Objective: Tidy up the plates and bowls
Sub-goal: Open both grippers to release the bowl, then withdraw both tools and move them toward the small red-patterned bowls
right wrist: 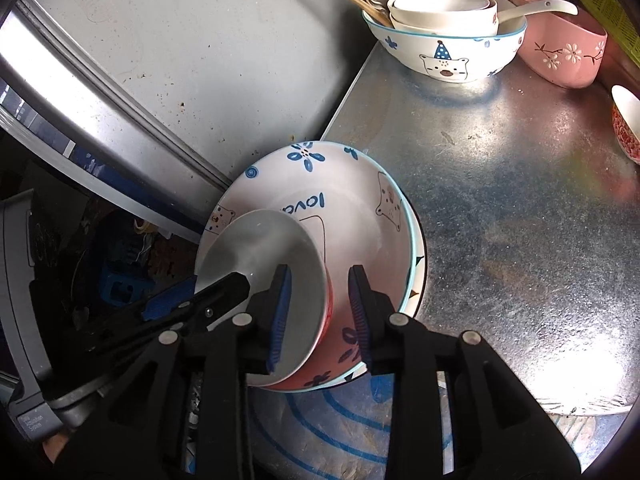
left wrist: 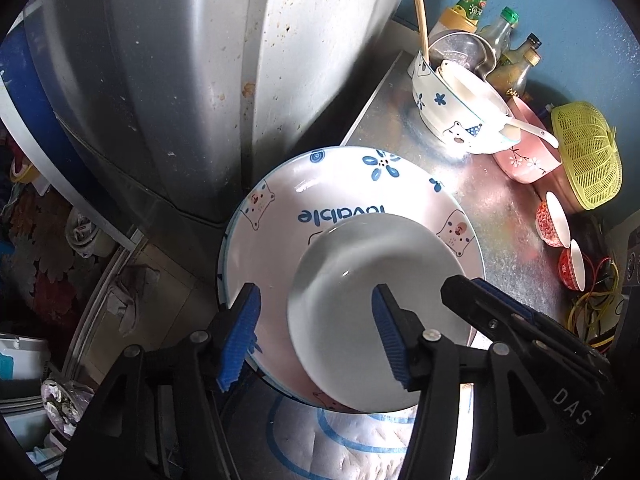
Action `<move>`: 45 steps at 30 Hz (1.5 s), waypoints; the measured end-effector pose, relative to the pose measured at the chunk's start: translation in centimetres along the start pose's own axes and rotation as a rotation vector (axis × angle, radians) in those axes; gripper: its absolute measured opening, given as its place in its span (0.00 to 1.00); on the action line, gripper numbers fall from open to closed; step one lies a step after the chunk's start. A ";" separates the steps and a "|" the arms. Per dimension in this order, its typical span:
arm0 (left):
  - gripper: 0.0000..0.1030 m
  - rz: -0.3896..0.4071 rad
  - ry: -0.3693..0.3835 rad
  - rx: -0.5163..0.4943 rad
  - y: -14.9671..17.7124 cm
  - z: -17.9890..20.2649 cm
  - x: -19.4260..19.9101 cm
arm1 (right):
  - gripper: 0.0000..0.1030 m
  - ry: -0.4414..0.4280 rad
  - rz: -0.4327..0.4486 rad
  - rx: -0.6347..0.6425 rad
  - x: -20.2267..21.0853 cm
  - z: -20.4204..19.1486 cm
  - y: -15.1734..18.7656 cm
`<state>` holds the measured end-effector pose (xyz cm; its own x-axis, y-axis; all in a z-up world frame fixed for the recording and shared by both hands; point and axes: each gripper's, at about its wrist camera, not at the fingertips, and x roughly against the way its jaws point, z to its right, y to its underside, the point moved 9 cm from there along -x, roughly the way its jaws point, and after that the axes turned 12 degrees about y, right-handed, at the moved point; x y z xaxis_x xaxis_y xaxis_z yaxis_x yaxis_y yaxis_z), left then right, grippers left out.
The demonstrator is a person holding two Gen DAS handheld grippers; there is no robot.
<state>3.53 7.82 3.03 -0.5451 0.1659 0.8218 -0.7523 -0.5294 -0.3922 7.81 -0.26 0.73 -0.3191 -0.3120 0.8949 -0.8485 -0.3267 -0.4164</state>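
Note:
A small bowl [left wrist: 372, 312], white inside and red outside, sits tilted in a large white plate [left wrist: 280, 232] printed with bears, blue flowers and "lovable", at the near left corner of the metal counter [left wrist: 500, 216]. My left gripper [left wrist: 316, 332] is open, its jaws astride the small bowl's near rim, not clamped. My right gripper [right wrist: 320, 312] is open too, its fingers either side of the small bowl's [right wrist: 264, 264] wall above the plate [right wrist: 360, 216]. Each gripper shows in the other's view.
At the back stands a bear-print bowl [right wrist: 448, 52] holding white bowls, a spoon and chopsticks, beside a pink bowl [right wrist: 564, 48]. Two small red bowls [left wrist: 556, 224], a yellow basket [left wrist: 588, 156] and bottles [left wrist: 472, 8] line the right. A grey fridge [left wrist: 180, 80] stands left of the counter.

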 end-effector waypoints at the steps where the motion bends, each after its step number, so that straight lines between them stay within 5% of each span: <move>1: 0.61 0.006 -0.002 -0.003 -0.1 0.1 0.2 | 0.42 0.004 0.011 -0.001 0.4 0.0 -0.2; 9: 0.90 0.044 0.006 0.017 -0.5 0.5 1.1 | 0.96 0.016 0.062 -0.052 2.3 2.7 -0.9; 45: 0.93 0.000 0.055 -0.158 0.6 12.7 -2.1 | 0.98 0.069 0.117 -0.215 6.6 14.3 0.2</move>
<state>8.99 -3.43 6.31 -0.5611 0.2135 0.7998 -0.7989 -0.3924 -0.4558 11.52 -15.13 4.25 -0.4423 -0.2722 0.8546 -0.8719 -0.0928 -0.4808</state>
